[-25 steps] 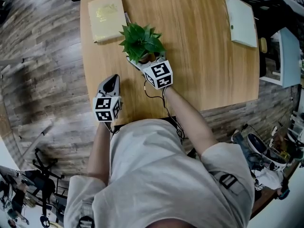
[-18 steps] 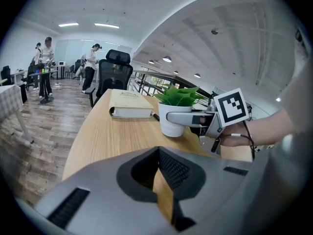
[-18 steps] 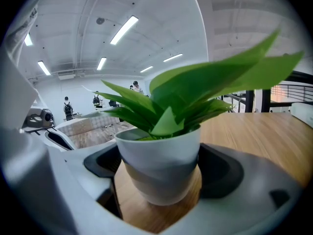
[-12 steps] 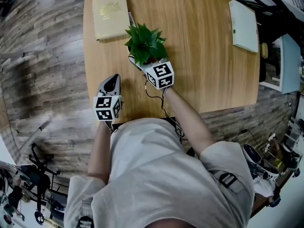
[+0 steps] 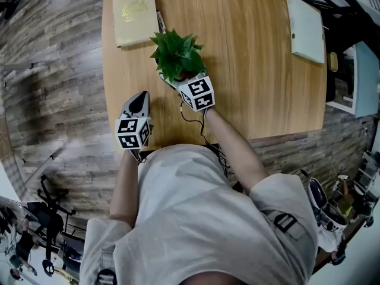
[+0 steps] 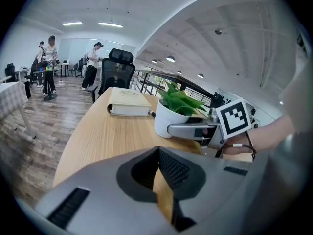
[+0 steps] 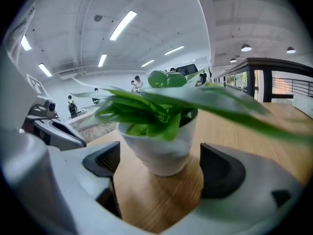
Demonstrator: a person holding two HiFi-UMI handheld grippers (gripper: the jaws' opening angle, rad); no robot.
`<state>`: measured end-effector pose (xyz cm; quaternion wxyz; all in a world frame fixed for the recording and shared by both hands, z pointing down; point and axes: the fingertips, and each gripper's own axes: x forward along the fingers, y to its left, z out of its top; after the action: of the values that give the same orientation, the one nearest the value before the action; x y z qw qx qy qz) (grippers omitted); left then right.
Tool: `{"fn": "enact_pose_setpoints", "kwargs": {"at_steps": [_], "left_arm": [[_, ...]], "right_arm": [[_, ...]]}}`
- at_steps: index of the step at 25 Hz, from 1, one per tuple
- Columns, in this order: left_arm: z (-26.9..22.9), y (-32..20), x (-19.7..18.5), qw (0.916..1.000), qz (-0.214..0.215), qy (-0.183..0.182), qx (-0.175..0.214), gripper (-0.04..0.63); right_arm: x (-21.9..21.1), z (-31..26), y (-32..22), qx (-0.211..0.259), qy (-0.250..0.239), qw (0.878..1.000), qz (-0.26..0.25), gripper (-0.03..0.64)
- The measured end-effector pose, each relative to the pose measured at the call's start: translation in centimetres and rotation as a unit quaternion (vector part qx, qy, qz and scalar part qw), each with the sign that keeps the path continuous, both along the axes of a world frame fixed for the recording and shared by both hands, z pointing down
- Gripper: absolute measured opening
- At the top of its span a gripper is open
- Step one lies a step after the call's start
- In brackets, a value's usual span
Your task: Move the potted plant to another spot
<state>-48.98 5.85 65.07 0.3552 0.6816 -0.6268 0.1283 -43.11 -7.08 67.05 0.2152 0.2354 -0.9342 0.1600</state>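
Right gripper (image 7: 160, 166): jaws spread wide, one on each side of the white pot (image 7: 157, 151), a gap showing on both sides, no contact visible. The pot holds a leafy green plant (image 7: 146, 114); the leaves spill over the rim and hide whatever fills the pot. In the left gripper view the pot sits on the wooden table (image 5: 255, 82), centre of frame, with one right jaw lying alongside its wall.

Left gripper (image 6: 159, 153): jaws closed tip to tip, nothing held. In the head view it hovers over the table's near edge, lower left of the pot and apart from it.

Head view, upper left: a cream book (image 5: 135, 18) lies flat with a pen (image 5: 159, 21) just beside it. The plant is just below the book. A white notebook (image 5: 306, 28) lies at upper right, well apart from the pot.
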Motion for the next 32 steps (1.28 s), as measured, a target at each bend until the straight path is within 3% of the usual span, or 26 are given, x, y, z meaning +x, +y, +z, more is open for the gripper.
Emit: {"fn": "enact_pose_setpoints", "kwargs": {"at_steps": [4, 11, 32], "left_arm": [[-0.2, -0.5, 0.8, 0.9997, -0.017, 0.015, 0.000, 0.012], [-0.6, -1.5, 3.5, 1.0000, -0.001, 0.009, 0.002, 0.012], [-1.2, -4.6, 13.3, 0.9979, 0.061, 0.021, 0.010, 0.012]], "right_arm": [[1.4, 0.7, 1.1, -0.017, 0.013, 1.000, -0.005, 0.509], [3.9, 1.3, 2.6, -0.024, 0.031, 0.999, -0.012, 0.498], [15.6, -0.2, 3.6, -0.014, 0.057, 0.997, 0.048, 0.256]]}}
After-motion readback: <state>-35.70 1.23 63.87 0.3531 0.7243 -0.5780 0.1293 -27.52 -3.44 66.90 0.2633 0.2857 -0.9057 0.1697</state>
